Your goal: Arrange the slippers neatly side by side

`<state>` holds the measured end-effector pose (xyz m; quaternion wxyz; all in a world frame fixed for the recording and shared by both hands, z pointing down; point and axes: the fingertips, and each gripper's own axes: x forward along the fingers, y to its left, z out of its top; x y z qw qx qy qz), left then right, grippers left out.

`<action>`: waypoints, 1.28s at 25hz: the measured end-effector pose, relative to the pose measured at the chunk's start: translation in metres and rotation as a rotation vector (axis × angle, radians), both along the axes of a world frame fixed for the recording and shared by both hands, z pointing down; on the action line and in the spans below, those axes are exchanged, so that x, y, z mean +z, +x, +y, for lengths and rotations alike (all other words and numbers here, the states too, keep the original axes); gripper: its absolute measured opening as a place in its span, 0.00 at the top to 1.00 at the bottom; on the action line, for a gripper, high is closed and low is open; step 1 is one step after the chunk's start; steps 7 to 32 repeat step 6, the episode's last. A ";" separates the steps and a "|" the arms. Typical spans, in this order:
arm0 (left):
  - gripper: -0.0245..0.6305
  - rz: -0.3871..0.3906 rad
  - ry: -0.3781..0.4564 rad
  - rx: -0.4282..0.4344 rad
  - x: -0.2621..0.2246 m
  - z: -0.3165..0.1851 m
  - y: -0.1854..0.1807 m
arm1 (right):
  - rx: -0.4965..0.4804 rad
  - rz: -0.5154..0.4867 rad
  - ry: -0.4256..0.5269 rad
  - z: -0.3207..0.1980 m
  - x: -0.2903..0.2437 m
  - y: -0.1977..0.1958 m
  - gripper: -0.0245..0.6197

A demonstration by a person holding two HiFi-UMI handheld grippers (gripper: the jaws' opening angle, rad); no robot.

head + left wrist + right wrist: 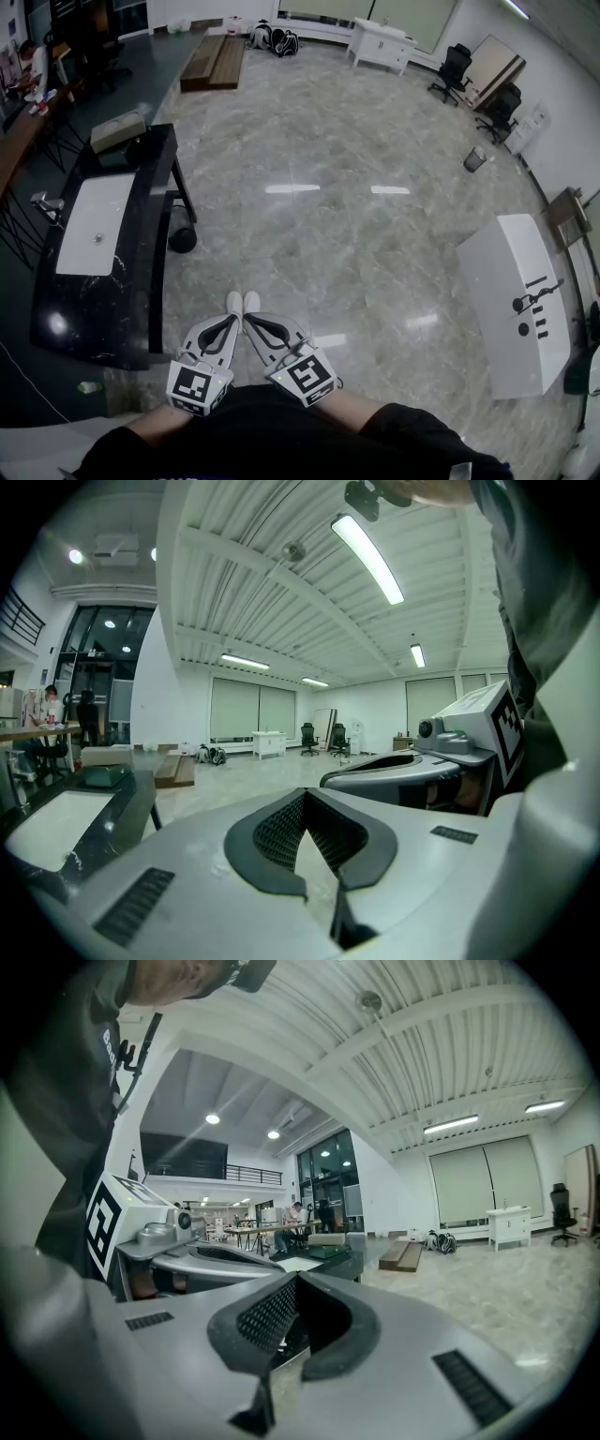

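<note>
Left claw (228,321); right claw (253,321); both closed

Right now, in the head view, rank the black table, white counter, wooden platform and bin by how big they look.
1. black table
2. white counter
3. wooden platform, though it lies farther from the camera, so its real size is unsure
4. bin

glossy polished stone floor (356,159), glossy black tabletop (141,281).
</note>
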<state>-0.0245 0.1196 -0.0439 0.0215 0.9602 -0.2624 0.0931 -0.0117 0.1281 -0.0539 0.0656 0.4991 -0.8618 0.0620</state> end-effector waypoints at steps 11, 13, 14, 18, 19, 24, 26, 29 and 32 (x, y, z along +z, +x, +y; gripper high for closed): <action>0.96 0.000 -0.005 -0.006 0.000 0.005 -0.001 | -0.007 0.008 -0.002 0.004 0.001 -0.001 0.96; 0.96 0.000 -0.005 -0.006 0.000 0.005 -0.001 | -0.007 0.008 -0.002 0.004 0.001 -0.001 0.96; 0.96 0.000 -0.005 -0.006 0.000 0.005 -0.001 | -0.007 0.008 -0.002 0.004 0.001 -0.001 0.96; 0.96 0.000 -0.005 -0.006 0.000 0.005 -0.001 | -0.007 0.008 -0.002 0.004 0.001 -0.001 0.96; 0.96 0.000 -0.005 -0.006 0.000 0.005 -0.001 | -0.007 0.008 -0.002 0.004 0.001 -0.001 0.96; 0.96 0.000 -0.005 -0.006 0.000 0.005 -0.001 | -0.007 0.008 -0.002 0.004 0.001 -0.001 0.96; 0.96 0.000 -0.005 -0.006 0.000 0.005 -0.001 | -0.007 0.008 -0.002 0.004 0.001 -0.001 0.96; 0.96 0.000 -0.005 -0.006 0.000 0.005 -0.001 | -0.007 0.008 -0.002 0.004 0.001 -0.001 0.96; 0.96 0.000 -0.005 -0.006 0.000 0.005 -0.001 | -0.007 0.008 -0.002 0.004 0.001 -0.001 0.96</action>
